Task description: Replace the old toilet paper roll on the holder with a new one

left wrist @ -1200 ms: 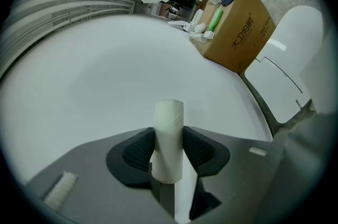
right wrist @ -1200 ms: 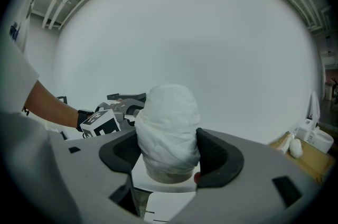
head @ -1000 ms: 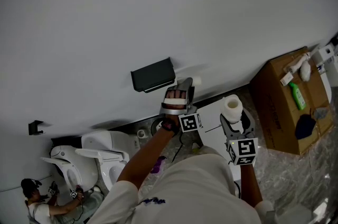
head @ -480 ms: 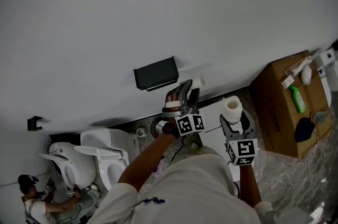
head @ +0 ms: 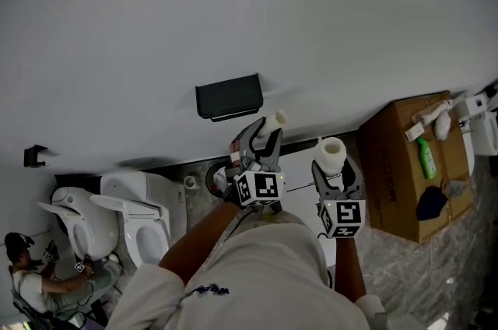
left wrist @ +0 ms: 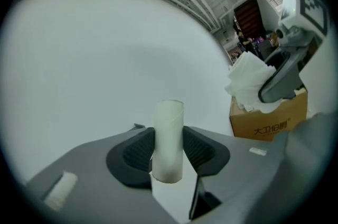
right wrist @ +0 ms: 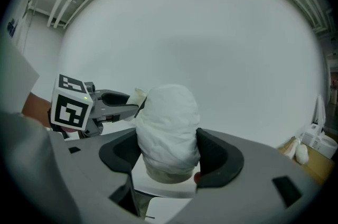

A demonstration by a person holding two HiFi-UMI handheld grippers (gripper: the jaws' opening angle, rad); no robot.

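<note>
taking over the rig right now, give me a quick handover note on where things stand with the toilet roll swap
Left gripper: shut on the empty cardboard tube, held just below and right of the holder in the head view.
Right gripper: shut on the new toilet paper roll, held beside the left one.
Black holder: on the wall, no roll shows on it.
Done: old tube is off the holder.
Left: put the tube aside, then mount the new roll on the holder.
</note>
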